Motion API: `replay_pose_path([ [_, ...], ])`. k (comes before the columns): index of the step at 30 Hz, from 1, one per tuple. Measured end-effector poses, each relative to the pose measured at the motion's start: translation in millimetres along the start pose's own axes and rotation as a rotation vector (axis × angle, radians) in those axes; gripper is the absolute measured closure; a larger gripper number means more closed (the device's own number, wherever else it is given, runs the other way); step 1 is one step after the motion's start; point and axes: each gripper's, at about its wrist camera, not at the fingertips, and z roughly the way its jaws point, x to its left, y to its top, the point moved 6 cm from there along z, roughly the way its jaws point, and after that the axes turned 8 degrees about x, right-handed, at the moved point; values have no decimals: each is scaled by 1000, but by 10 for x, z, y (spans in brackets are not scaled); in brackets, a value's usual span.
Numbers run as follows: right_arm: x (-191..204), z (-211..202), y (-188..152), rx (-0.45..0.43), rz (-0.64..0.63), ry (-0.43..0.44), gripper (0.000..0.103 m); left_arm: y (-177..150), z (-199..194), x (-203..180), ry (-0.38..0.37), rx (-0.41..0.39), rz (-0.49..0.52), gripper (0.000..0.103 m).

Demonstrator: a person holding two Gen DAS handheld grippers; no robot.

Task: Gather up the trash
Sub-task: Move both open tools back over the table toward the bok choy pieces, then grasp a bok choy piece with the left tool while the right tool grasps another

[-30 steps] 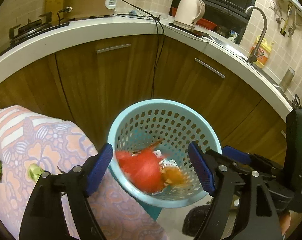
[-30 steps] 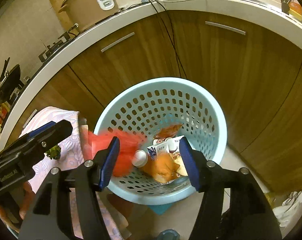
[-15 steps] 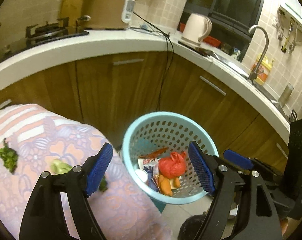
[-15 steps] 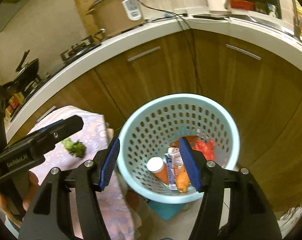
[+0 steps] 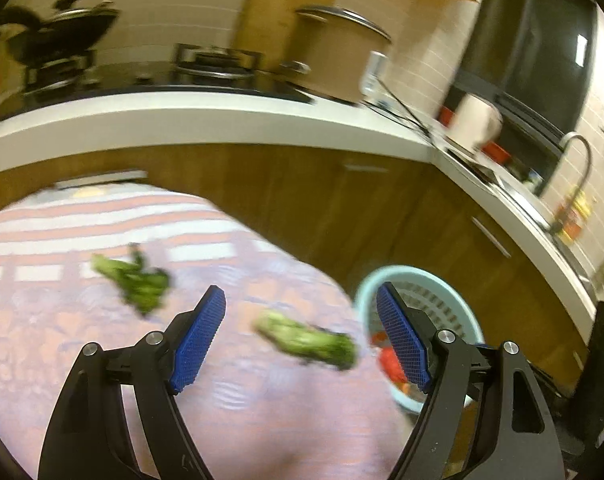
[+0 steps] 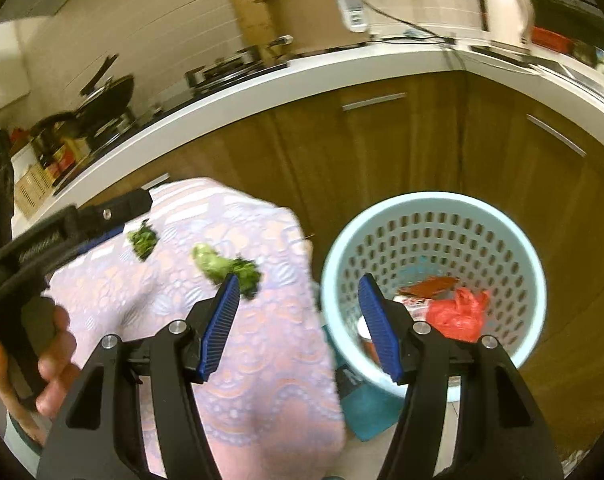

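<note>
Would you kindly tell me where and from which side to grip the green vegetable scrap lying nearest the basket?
Grip the vegetable scrap across its narrow middle, coming from above. It lies flat and elongated on the patterned cloth, pale stalk pointing away from the blue basket, leafy end toward it. The open left tool hangs almost over it; the firmer stalk likely holds better than the leaves.

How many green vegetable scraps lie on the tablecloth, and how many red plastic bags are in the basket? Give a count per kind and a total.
Green vegetable scraps on the tablecloth: 2
Red plastic bags in the basket: 1
Total: 3
</note>
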Motion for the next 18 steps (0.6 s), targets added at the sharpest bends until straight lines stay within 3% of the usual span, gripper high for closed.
replay_pose_path([
  [9,478,400,-26,49,-118,3,45,27,76,820,235,3,-133,28],
  [12,498,530,2,47,-117,9,45,-6,236,910,338,35,-159,28],
  [18,470,715,119,50,-140,30,45,57,539,929,468,88,-187,28],
])
